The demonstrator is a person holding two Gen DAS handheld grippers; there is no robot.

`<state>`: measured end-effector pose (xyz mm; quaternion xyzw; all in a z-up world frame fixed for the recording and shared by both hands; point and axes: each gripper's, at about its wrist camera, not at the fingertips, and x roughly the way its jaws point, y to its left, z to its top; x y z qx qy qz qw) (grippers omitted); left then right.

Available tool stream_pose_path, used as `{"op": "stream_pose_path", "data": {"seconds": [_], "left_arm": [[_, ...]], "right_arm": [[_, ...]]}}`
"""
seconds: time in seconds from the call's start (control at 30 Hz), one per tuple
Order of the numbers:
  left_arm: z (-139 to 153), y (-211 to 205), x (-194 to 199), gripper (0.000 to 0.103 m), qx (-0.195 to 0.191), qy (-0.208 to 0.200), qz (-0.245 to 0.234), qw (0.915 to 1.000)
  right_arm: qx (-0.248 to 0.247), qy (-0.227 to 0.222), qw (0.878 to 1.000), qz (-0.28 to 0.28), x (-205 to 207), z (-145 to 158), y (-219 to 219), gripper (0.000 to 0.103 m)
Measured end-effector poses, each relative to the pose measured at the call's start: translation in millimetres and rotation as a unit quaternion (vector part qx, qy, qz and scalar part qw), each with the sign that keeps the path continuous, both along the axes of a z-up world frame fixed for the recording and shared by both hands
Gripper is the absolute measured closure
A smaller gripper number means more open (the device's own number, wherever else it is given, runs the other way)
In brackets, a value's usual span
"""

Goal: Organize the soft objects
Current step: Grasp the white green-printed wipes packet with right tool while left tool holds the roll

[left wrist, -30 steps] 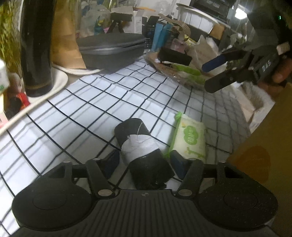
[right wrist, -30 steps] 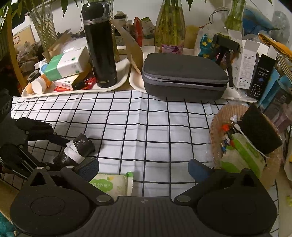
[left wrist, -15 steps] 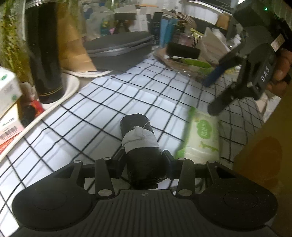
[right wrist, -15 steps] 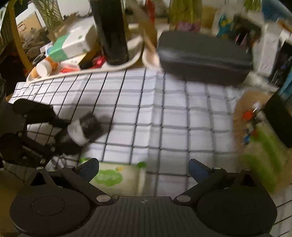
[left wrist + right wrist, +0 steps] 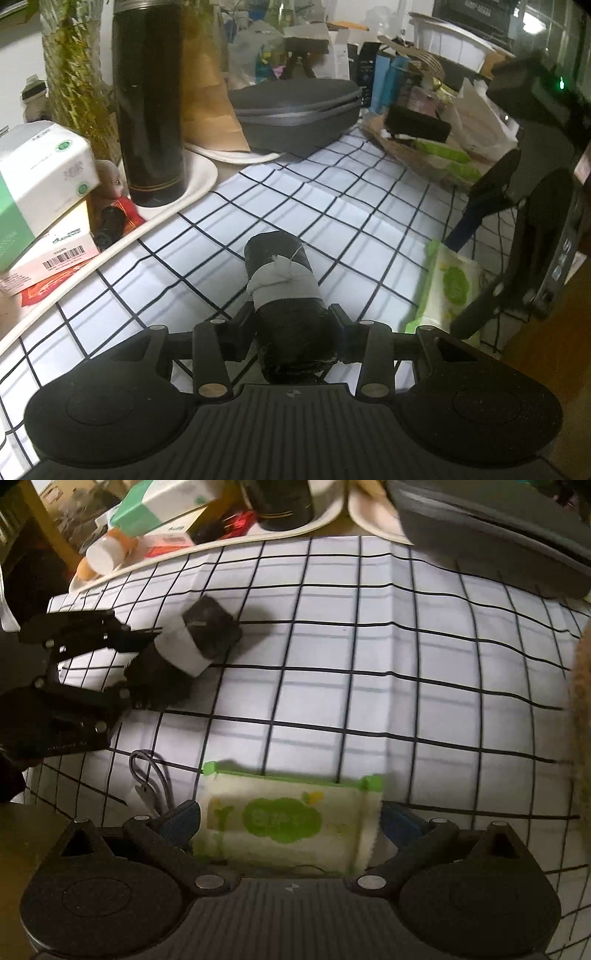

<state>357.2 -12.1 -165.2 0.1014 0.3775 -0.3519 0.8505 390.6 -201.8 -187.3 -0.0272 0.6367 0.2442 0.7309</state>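
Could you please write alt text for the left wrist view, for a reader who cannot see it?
The left gripper has just closed its fingers on a black roll with a white band lying on a black-and-white checked cloth. To the right, the right gripper straddles a green-and-white wipes pack; a tall black flask and grey zip case stand behind.

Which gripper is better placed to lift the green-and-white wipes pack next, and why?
The right gripper: its open jaws already straddle the wipes pack on the checked cloth. The left gripper is shut on the black roll, so it is occupied.
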Motion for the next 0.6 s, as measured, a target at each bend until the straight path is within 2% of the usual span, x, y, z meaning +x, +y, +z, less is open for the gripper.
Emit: {"op": "stream_pose_path", "data": {"seconds": [0.2, 0.3, 0.33, 0.37, 0.6], "left_arm": [[6, 5, 1, 0.062, -0.008, -0.011, 0.014, 0.9998], [8, 8, 1, 0.062, -0.01, -0.013, 0.018, 0.9997], [8, 8, 1, 0.062, -0.009, -0.014, 0.018, 0.9997], [9, 8, 1, 0.062, -0.008, -0.015, 0.018, 0.9997], [23, 16, 1, 0.062, -0.012, -0.032, 0.028, 0.999]], "right_arm": [[-0.032, -0.007, 0.999, 0.008, -1, -4, 7, 0.004], [-0.038, -0.015, 0.999, 0.009, -3, -1, 6, 0.01], [-0.034, -0.015, 0.999, 0.007, -2, -1, 6, 0.017], [-0.028, -0.016, 0.999, 0.003, -2, 1, 4, 0.019], [-0.031, -0.047, 0.998, -0.012, -4, 9, -7, 0.021]]}}
